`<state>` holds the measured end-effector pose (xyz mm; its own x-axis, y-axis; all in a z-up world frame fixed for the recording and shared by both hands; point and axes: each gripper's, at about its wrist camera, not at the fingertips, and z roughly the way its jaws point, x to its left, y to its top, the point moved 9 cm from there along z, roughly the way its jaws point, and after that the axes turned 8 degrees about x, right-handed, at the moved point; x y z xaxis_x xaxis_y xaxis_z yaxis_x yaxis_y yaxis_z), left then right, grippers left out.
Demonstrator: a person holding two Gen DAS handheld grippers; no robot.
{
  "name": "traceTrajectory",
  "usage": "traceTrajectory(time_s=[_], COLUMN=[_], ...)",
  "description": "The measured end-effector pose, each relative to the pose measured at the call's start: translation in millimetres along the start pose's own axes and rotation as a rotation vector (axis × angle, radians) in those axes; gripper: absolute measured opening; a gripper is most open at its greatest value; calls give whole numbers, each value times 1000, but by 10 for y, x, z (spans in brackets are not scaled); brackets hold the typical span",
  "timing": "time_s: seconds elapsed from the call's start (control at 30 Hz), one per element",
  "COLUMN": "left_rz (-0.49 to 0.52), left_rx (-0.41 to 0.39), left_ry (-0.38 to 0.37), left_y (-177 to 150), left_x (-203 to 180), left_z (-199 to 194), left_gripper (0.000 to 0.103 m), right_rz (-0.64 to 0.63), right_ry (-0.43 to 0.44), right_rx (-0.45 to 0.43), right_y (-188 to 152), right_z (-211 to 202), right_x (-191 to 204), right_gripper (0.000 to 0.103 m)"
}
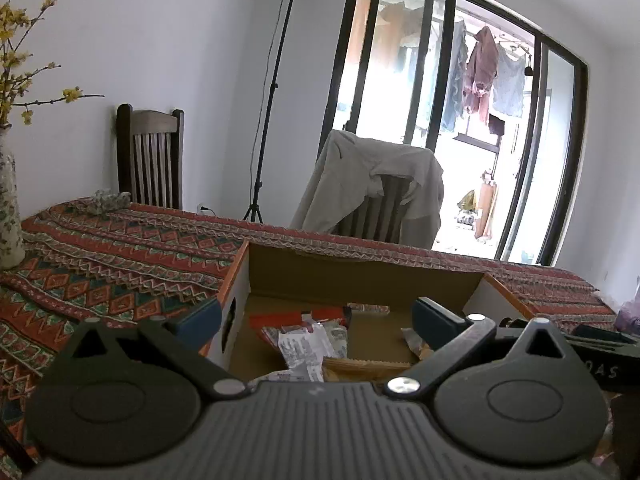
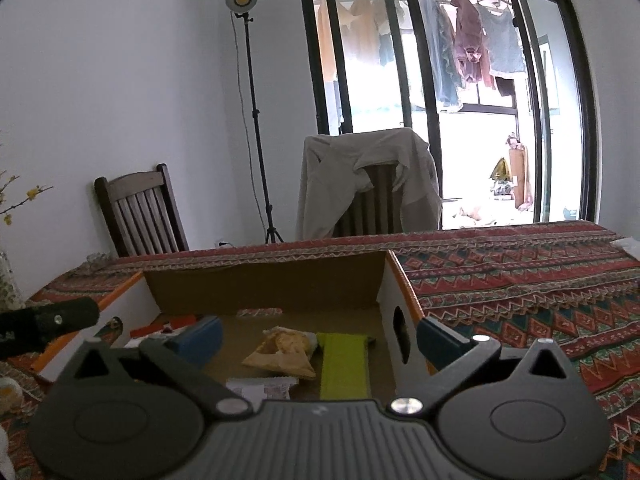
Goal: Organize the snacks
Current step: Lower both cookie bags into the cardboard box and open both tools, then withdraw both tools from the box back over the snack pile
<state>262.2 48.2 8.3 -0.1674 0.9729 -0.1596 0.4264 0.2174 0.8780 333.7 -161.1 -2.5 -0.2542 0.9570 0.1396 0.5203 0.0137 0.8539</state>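
Both my grippers, left (image 1: 316, 322) and right (image 2: 320, 338), tilt slightly downward, spread empty over the cardboard box (image 2: 264, 284) of snack packets (image 2: 280, 354).

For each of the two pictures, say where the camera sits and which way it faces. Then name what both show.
Left wrist: on the left gripper, facing across the cardboard box towards the window; its open fingers straddle the box's left wall.
Right wrist: on the right gripper, facing likewise; its open fingers straddle the right wall, with the left gripper's tip at the left edge.
Shared: box, draped chair, lamp stand.
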Motion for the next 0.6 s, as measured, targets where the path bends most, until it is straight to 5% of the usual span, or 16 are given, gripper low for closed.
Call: traceTrajectory(time_s=[0.6], left_rz=[-33], left_rx=[-8], left_ry=[31], left_y=[105], left_x=[1], left_z=[-118], left_gripper=[103], right_rz=[-25], right_ry=[-25], right_rx=[-13], right_y=[74], right_z=[-65], right_x=[-1], right_gripper=[103])
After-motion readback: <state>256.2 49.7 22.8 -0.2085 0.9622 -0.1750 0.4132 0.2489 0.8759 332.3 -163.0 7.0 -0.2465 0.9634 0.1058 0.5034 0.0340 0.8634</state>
